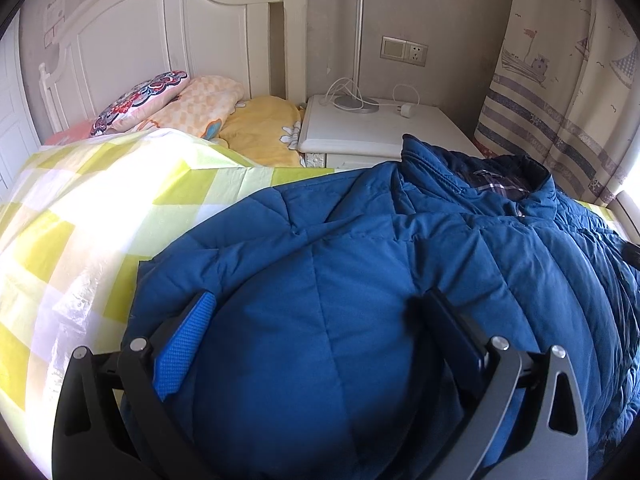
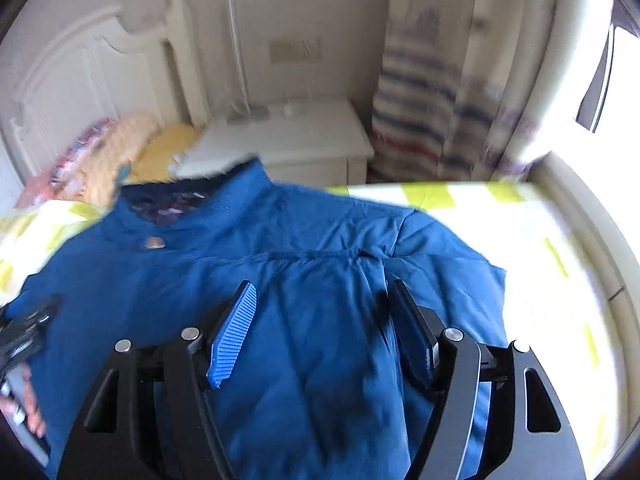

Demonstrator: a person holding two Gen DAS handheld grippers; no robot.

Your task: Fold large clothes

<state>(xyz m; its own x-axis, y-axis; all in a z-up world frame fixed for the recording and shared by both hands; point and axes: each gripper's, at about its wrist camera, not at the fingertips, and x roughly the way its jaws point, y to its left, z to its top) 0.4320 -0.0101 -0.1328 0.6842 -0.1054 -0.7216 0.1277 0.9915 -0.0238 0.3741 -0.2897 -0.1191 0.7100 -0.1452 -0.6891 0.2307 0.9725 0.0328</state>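
Observation:
A blue quilted jacket [image 1: 400, 248] lies spread on the bed, collar toward the nightstand, with a plaid lining showing inside the collar [image 1: 496, 188]. My left gripper [image 1: 316, 296] hovers over the jacket's left part, its jaws wide apart and a puffy bulge of fabric between them without being pinched. In the blurred right wrist view, the right gripper [image 2: 322, 286] stands open above the jacket [image 2: 304, 264] near its right shoulder and sleeve, with nothing clamped. The other gripper [image 2: 24, 328] and a hand [image 2: 30, 404] show at that view's left edge.
The bed has a yellow-green checked sheet [image 1: 80, 208] with pillows [image 1: 160, 100] at the white headboard [image 1: 132, 40]. A white nightstand [image 1: 360, 128] holds a lamp [image 1: 358, 48] and charger cable. A striped curtain [image 1: 560, 92] hangs to the right, beside a bright window.

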